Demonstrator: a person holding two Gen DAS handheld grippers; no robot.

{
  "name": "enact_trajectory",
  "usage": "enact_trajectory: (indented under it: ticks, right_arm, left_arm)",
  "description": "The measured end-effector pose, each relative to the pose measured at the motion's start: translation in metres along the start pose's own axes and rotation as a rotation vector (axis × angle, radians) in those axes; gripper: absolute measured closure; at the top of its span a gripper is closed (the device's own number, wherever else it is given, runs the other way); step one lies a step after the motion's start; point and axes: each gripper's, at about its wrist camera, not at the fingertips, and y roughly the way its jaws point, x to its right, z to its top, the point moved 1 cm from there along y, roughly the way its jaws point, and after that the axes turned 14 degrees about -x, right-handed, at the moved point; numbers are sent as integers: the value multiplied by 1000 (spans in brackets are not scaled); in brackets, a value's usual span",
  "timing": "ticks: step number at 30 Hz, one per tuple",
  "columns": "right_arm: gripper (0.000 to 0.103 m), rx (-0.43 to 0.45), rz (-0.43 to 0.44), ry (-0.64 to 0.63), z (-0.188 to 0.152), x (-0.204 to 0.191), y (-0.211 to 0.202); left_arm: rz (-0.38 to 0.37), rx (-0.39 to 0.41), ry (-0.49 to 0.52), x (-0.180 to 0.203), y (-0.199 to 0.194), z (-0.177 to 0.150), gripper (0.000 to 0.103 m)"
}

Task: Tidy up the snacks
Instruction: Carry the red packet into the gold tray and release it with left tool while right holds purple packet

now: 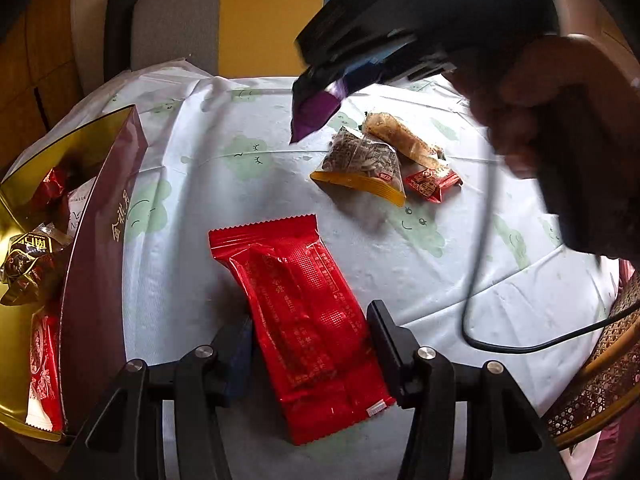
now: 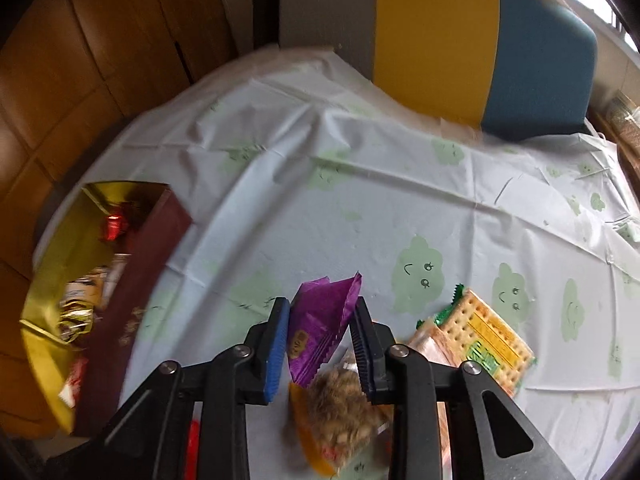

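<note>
At the far left, a maroon box [image 1: 102,240] with a gold lining [image 2: 52,272] sits on the table, open, with several wrapped snacks [image 1: 28,256] inside. Right of it, near the middle, the left gripper [image 1: 310,344] grips a long red packet [image 1: 304,320] across its width, both pads pressed on the wrapper, which lies on the pale tablecloth [image 1: 224,136] printed with green clouds. Farther right and farther off, the right gripper [image 2: 320,340] is clenched on a small purple packet [image 2: 316,320], held clear above the cloth. Below it lie a clear pouch of seeds with an orange edge [image 1: 360,164], a brown bar [image 1: 404,140] and a small red sachet [image 1: 430,184], touching one another. A cracker pack [image 2: 480,332] lies just right of them.
</note>
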Motion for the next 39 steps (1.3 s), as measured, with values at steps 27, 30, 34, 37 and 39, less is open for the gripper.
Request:
enact_trajectory:
  ticks: [27, 30, 34, 37, 39]
  right_arm:
    - [72, -115, 103, 66, -116, 24, -5]
    - [72, -112, 93, 54, -115, 21, -5]
    - [72, -111, 85, 46, -114, 20, -4]
    - [72, -112, 82, 43, -115, 20, -4]
    - [72, -112, 82, 43, -115, 20, -4]
  left_arm:
    - [-44, 121, -177, -70, -95, 24, 51]
    - [-32, 133, -272, -115, -105, 41, 51]
    - [-5, 103, -355, -161, -100, 54, 51]
    - [-2, 60, -410, -189, -86, 64, 51]
    - [-4, 36, -414, -199, -76, 70, 51]
